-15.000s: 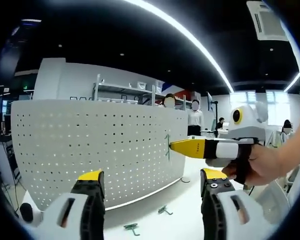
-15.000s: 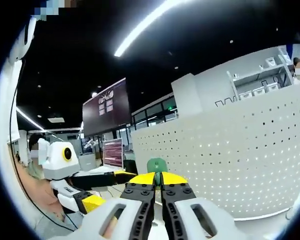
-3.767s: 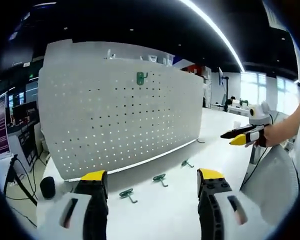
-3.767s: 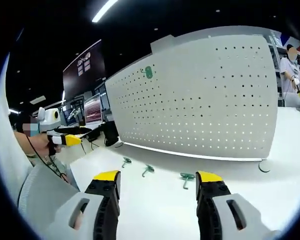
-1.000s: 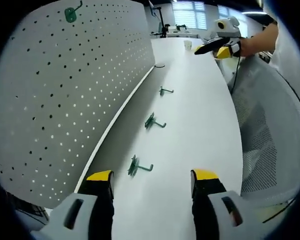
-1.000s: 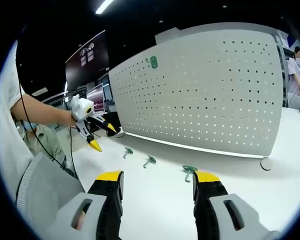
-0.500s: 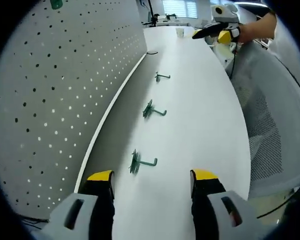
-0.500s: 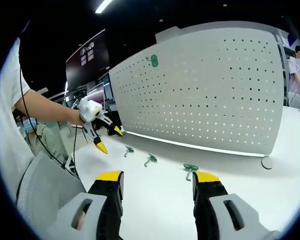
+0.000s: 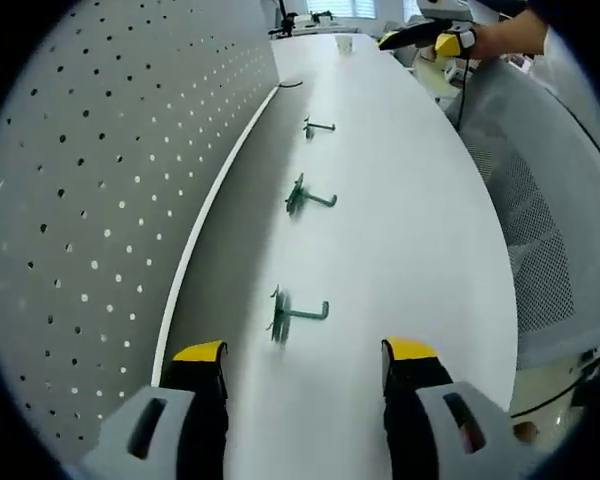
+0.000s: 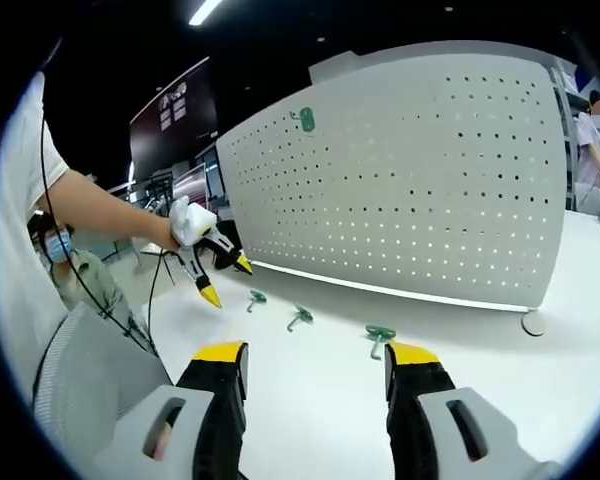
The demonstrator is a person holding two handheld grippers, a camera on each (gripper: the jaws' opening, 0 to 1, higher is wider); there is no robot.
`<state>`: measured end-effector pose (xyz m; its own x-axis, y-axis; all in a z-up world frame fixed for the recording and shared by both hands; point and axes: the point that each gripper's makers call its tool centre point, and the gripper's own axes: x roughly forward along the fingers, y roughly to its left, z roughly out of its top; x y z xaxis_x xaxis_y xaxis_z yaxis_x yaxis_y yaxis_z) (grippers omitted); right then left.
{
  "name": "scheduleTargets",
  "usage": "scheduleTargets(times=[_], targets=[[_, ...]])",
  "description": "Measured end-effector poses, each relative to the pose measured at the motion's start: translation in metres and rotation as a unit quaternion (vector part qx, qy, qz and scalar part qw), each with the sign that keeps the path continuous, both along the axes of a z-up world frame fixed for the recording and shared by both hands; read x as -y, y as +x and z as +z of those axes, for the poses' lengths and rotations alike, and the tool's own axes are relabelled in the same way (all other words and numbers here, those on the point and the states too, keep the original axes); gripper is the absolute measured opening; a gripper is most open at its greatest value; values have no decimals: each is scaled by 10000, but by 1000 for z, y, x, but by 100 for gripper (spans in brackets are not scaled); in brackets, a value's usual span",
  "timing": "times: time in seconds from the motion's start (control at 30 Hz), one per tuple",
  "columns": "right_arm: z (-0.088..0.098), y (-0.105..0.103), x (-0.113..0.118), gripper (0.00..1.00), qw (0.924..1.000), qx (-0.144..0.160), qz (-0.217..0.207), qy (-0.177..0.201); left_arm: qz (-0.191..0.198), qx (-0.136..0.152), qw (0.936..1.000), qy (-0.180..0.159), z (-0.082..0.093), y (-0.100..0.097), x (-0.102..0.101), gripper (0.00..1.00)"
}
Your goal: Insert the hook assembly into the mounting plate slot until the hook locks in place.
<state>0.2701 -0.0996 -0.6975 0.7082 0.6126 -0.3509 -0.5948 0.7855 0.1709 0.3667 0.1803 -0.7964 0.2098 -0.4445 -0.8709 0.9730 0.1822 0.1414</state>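
Note:
Three green hooks lie in a row on the white table (image 9: 420, 250) beside the white pegboard (image 9: 90, 200): the nearest hook (image 9: 298, 312), a middle hook (image 9: 308, 197) and a far hook (image 9: 316, 127). My left gripper (image 9: 302, 352) is open just above the table, and the nearest hook sits a little ahead between its jaws. In the right gripper view a fourth green hook (image 10: 305, 120) is mounted high on the pegboard (image 10: 430, 190). The left gripper (image 10: 226, 281) hangs open near the leftmost hook (image 10: 256, 298). My right gripper (image 10: 315, 355) is open, well back from the hooks.
A grey mesh chair (image 9: 555, 210) lines the table's near edge. A cup (image 9: 345, 44) and a cable loop (image 9: 290, 83) sit at the table's far end. A round disc (image 10: 528, 322) lies at the pegboard's right foot. A person (image 10: 598, 130) stands beyond.
The left gripper has dropped lower and closer to the nearest hook, tilting down at the table. In the right gripper view it has moved right, toward the hooks. The right gripper has held still.

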Motion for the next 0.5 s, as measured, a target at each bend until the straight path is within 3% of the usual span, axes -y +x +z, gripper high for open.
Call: scheduleTargets(times=[0.5], targets=[[-3,3,3,52,10000,-5,-43,-58,-336,-238,9991,57,-21,6,10,56]])
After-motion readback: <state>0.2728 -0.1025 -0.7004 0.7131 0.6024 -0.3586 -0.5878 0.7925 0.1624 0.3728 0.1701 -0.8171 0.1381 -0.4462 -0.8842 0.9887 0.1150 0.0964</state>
